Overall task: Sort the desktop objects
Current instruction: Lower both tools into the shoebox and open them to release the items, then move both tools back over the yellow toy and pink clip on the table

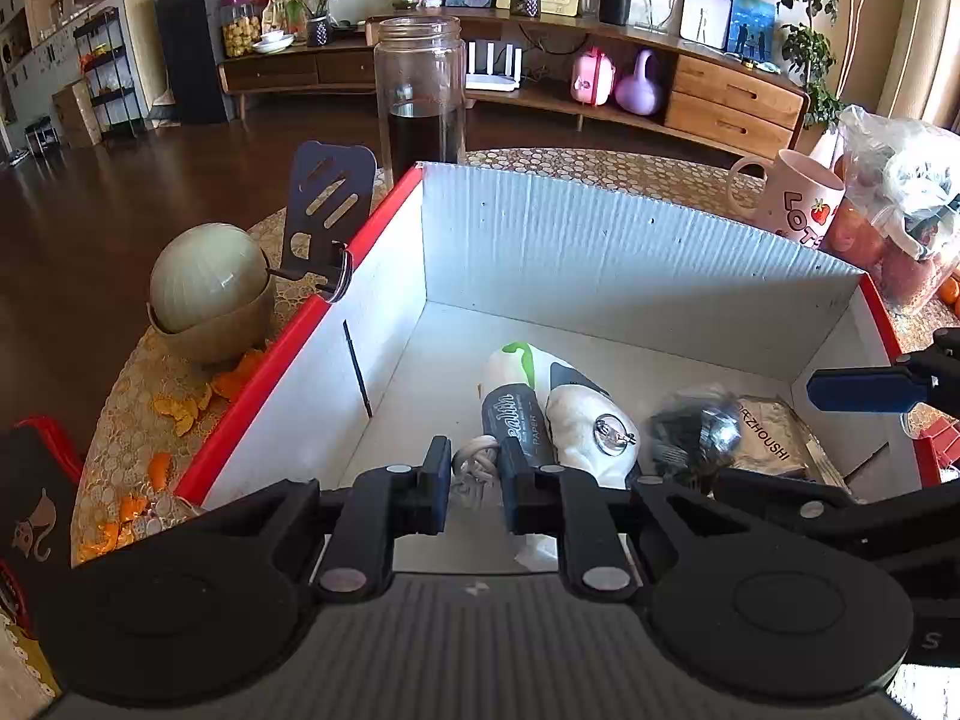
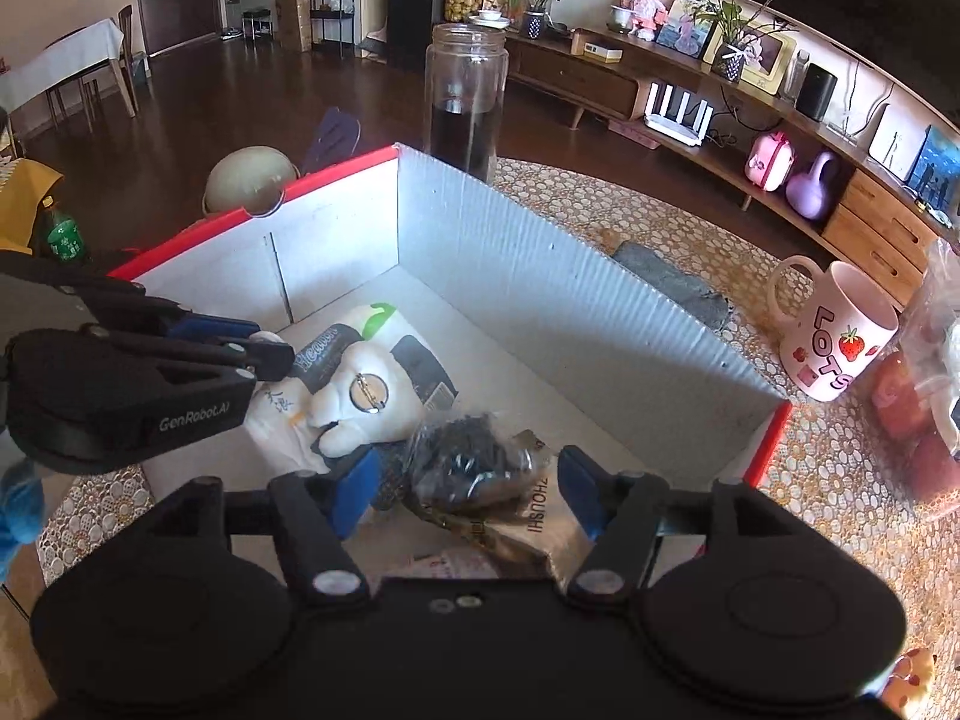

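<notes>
From the left wrist view, our left tongs (image 1: 474, 480) hang low inside the white box (image 1: 540, 240) with the red rim. Their jaws stand nearly together, with a pale knotted cord (image 1: 474, 468) in the narrow gap; we judge it pinched, though the contact itself is hard to see. Just ahead lie the white plush toy (image 1: 582, 420) with its round metal badge, a dark marker-like tube (image 1: 516, 414) touching it, and a crinkly clear bag of dark pieces (image 1: 690, 426) on a printed packet (image 1: 774, 438). To release well we should ease the jaws apart only once the cord rests on the box floor, then draw back along the tongs' own line so nothing snags the knot.

From the right wrist view, our right tongs (image 2: 468, 492) stand apart, one blue pad on either side of the clear bag (image 2: 474, 462) without pressing it; the bag sits on the packet (image 2: 534, 528) in the near part of the box (image 2: 540, 276). We judge this item is delivered. The clean finish is to lift out with the jaws kept wide, so the film does not cling to a pad and ride up.

The left tongs (image 2: 264, 348) reach in close beside the plush toy (image 2: 360, 402), so we would withdraw one hand at a time. On the worktop (image 2: 660, 228) the pink mug (image 2: 840, 342) and tall glass jar (image 2: 465, 102) stay outside the box.
</notes>
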`<state>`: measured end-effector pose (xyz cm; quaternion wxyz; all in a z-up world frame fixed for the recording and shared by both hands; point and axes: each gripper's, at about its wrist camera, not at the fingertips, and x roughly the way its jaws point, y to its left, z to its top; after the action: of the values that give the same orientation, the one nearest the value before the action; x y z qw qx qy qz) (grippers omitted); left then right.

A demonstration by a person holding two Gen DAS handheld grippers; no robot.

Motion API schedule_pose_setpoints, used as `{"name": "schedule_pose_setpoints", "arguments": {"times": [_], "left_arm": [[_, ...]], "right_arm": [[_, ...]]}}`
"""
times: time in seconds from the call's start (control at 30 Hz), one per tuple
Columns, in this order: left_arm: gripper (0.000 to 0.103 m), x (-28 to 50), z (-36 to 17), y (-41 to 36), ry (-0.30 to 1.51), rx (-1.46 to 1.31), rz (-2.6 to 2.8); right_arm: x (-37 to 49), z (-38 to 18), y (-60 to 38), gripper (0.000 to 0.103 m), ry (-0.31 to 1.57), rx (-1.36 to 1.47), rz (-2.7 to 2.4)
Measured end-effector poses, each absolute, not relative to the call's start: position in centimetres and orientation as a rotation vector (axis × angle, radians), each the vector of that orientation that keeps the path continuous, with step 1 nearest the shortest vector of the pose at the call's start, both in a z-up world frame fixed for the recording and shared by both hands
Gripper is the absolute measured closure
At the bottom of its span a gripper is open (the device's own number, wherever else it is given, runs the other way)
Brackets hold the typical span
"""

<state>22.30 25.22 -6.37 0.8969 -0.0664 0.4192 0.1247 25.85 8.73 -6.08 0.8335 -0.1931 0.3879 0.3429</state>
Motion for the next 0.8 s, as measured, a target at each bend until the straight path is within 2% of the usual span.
{"name": "schedule_pose_setpoints", "arguments": {"times": [0.07, 0.13, 0.2, 0.23, 0.33, 0.47, 0.8], "left_arm": [[0.083, 22.3, -6.1, 25.0, 0.867, -0.135, 0.256], [0.071, 22.2, -5.9, 24.6, 0.861, -0.125, 0.253], [0.033, 22.1, -5.6, 24.2, 0.852, -0.127, 0.245], [0.03, 21.8, -5.4, 24.0, 0.84, -0.129, 0.244], [0.03, 21.6, -4.8, 23.3, 0.831, -0.131, 0.235], [0.03, 21.2, -4.2, 22.2, 0.826, -0.13, 0.224], [0.03, 19.0, -2.8, 19.1, 0.811, -0.123, 0.194]], "right_arm": [[25.6, -5.6, 8.2, 0.032, 0.809, -0.403, 0.736], [25.2, -5.0, 7.4, 0.028, 0.793, -0.394, 0.745], [24.9, -4.4, 6.7, 0.028, 0.783, -0.392, 0.751], [24.8, -4.2, 6.4, 0.028, 0.779, -0.39, 0.752], [24.2, -3.3, 5.0, 0.027, 0.765, -0.37, 0.753], [23.4, -2.2, 3.1, 0.018, 0.746, -0.336, 0.759], [21.1, 0.1, -0.8, 0.015, 0.707, -0.29, 0.766]]}}
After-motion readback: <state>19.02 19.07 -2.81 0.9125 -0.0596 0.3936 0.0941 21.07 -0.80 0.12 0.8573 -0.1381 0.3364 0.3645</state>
